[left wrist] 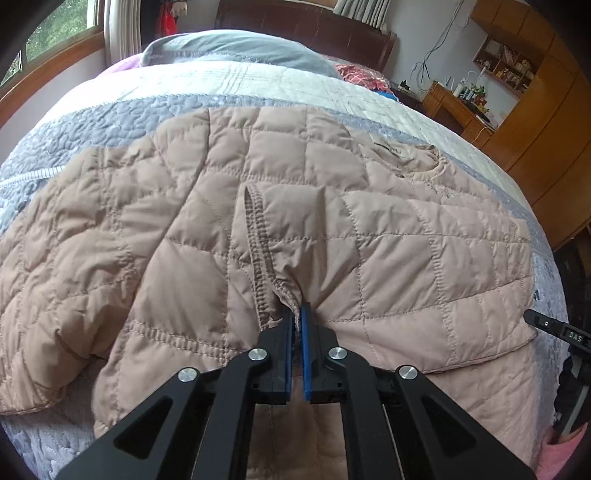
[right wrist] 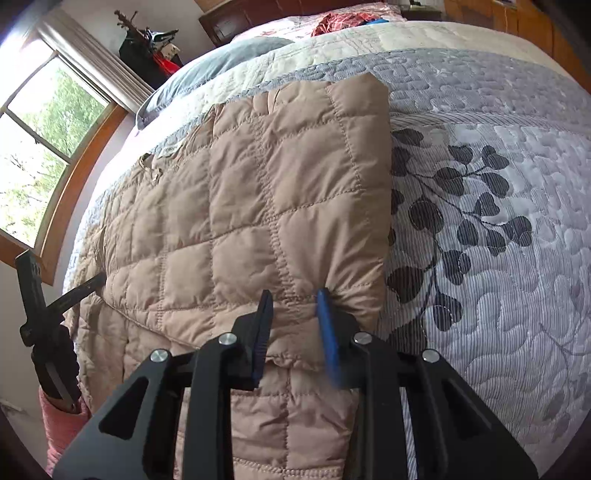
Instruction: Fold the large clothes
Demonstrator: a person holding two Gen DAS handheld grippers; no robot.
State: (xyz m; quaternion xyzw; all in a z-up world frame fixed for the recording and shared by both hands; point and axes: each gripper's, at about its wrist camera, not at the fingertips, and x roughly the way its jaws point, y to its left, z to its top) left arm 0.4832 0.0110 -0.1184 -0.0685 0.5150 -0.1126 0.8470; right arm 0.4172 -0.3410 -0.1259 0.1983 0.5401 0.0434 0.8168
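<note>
A large beige quilted jacket lies spread on a bed, partly folded; it also shows in the right wrist view. My left gripper is shut on a bunched seam edge of the jacket near its middle. My right gripper has its blue-padded fingers around the near edge of a folded panel of the jacket, jaws partly apart with fabric between them. The other gripper's tip shows at the right edge of the left wrist view, and the left tool shows at the left of the right wrist view.
The bed has a grey-and-white quilted bedspread with a dark leaf print. Pillows and a dark headboard lie at the far end. A window is on one side, a wooden desk and wardrobe on the other.
</note>
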